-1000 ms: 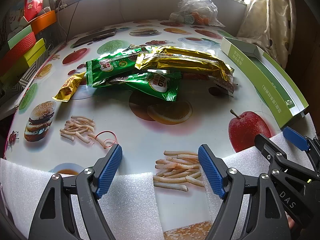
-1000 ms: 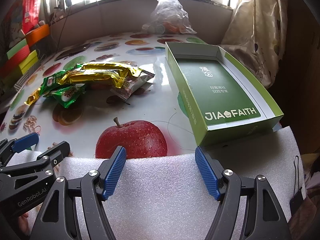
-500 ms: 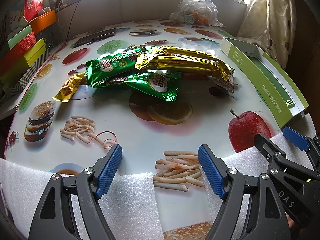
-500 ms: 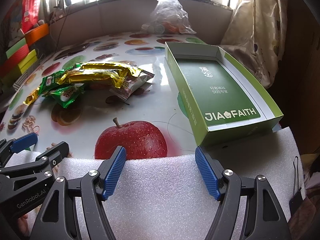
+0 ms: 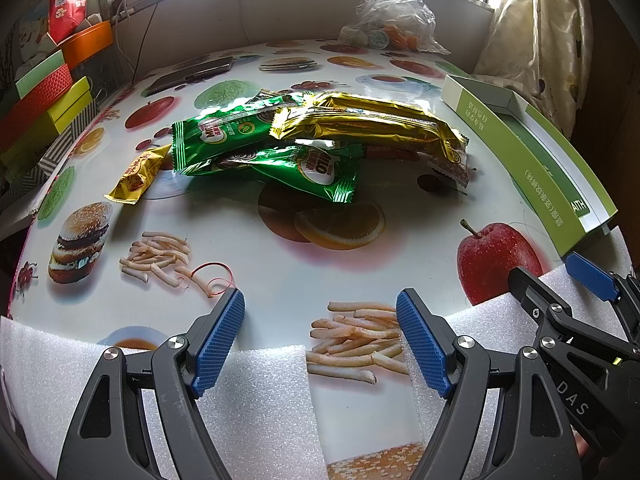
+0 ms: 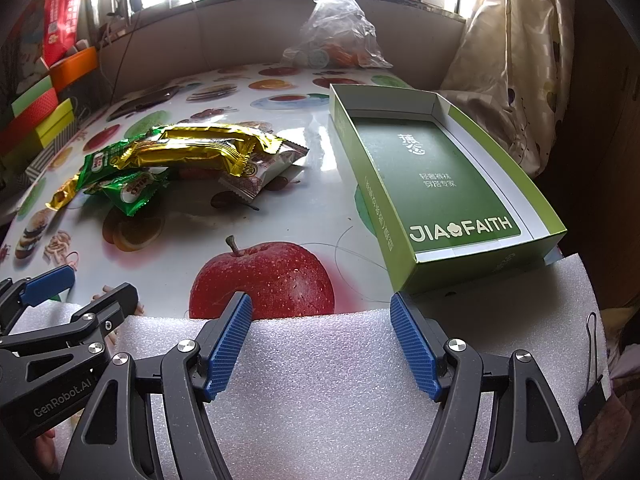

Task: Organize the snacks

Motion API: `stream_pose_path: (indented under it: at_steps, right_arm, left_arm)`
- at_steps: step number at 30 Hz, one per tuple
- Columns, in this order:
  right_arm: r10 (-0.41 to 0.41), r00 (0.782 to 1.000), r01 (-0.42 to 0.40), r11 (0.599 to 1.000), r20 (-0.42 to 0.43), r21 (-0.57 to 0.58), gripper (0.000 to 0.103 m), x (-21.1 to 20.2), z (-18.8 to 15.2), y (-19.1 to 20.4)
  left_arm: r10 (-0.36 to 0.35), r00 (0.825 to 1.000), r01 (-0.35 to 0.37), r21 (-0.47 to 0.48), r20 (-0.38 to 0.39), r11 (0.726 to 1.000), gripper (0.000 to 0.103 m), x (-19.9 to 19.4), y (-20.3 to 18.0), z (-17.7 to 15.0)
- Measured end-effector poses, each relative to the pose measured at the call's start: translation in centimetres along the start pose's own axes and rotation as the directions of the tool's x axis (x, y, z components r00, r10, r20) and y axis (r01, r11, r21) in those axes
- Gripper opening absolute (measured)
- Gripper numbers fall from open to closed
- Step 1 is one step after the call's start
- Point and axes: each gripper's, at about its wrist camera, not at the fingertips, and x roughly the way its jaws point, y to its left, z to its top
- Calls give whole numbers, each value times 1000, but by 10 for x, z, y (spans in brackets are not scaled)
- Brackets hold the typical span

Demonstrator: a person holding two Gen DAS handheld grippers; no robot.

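Here, from the left wrist view, my worry is the snack pile [image 5: 312, 140]: the gold packet [image 5: 360, 126] lies across the green ones [image 5: 280, 164], so closing on one could drag its neighbours, or slip off the glossy foil. A small yellow packet [image 5: 138, 174] sits just left of the pile and is easily missed. My left gripper [image 5: 320, 336] hovers low over the foam strip [image 5: 248, 396] at the table's near edge, well short of the pile, jaws spread wide and holding nothing.

From the right wrist view, the green box [image 6: 436, 184] lies open and empty, right of the pile. I judge its thin near wall could be knocked or pushed if I come in low. What lies under the pile I cannot really tell. My right gripper [image 6: 320, 344] is level above the foam, pointing between pile and box, jaws apart and empty.
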Motion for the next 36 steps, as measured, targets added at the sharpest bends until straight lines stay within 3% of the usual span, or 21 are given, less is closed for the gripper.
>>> stream_pose_path:
  at_steps: [36]
  right_arm:
    - [-5,1000,5,1000,-2,-5,72,1,1,-1]
  left_arm:
    - [2,1000,-2,6,2,1000,79,-3,1,0]
